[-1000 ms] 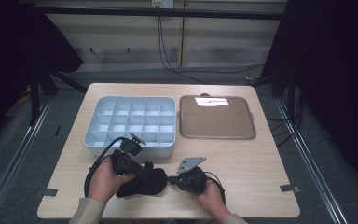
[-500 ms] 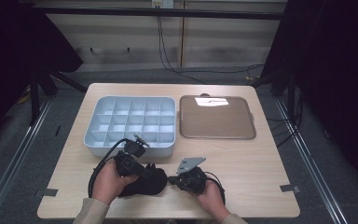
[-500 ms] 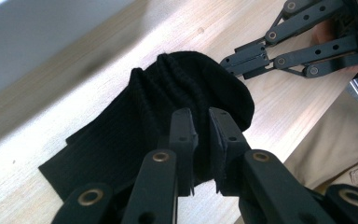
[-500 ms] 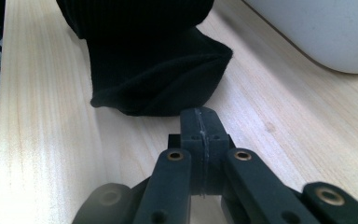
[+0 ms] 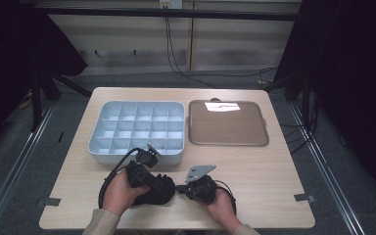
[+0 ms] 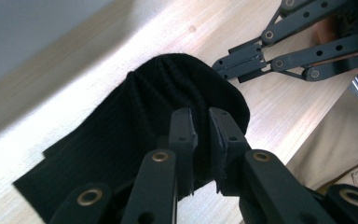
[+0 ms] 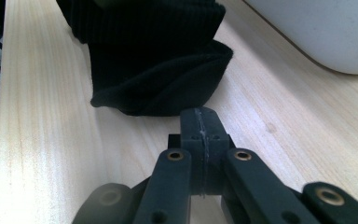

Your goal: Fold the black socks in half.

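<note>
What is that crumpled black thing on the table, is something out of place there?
It is a black ribbed cloth, bunched up rather than flat, near the table's front edge. The left gripper pinches a fold of it. The compartment tray and brown tray sit straight.

Colours on my table (image 5: 274, 176)

Pale wood-grain table; beside my black left gripper (image 6: 200, 135), a black ribbed knit cloth (image 6: 135, 121). Beyond the cloth, a light blue-grey compartment tray (image 5: 136, 131); right of it, a brown flat tray (image 5: 227, 125). My right gripper (image 7: 200, 123): black.

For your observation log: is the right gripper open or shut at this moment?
Shut. In the right gripper view, the right gripper has both jaws pressed flat together with nothing between them, just short of the black cloth.
</note>
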A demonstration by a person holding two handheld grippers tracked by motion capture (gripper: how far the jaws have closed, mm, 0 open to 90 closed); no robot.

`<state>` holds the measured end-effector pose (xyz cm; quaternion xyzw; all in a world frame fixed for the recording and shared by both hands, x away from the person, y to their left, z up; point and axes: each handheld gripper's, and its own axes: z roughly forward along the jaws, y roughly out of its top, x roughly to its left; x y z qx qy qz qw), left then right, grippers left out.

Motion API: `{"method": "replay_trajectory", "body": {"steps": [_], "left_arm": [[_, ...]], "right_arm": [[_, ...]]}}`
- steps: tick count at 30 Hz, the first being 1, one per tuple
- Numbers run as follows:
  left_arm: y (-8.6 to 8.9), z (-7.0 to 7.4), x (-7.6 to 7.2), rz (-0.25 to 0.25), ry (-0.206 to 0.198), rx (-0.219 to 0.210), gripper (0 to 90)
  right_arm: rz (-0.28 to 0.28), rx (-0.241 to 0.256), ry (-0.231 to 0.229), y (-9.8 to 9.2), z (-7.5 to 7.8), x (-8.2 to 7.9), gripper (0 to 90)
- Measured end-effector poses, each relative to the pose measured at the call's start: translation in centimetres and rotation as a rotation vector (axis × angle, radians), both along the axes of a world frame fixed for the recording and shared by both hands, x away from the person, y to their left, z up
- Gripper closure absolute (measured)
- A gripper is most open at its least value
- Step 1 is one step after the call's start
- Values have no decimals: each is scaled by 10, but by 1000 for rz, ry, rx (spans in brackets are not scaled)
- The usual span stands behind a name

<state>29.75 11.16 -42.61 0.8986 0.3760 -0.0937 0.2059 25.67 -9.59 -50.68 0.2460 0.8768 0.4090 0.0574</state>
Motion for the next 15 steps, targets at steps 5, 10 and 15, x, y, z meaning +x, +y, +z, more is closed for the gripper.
{"method": "replay_trajectory", "body": {"steps": [5, 10, 15], "left_arm": [[-3, -2, -1, -13, 5, 10, 779], [-3, -1, -1, -12, 8, 12, 751], [-3, 0, -2, 1, 12, -1, 729]], "right_arm": [[3, -2, -2, 0, 0, 0, 900], [3, -1, 1, 0, 0, 0, 900], [3, 0, 2, 0, 0, 0, 900]]}}
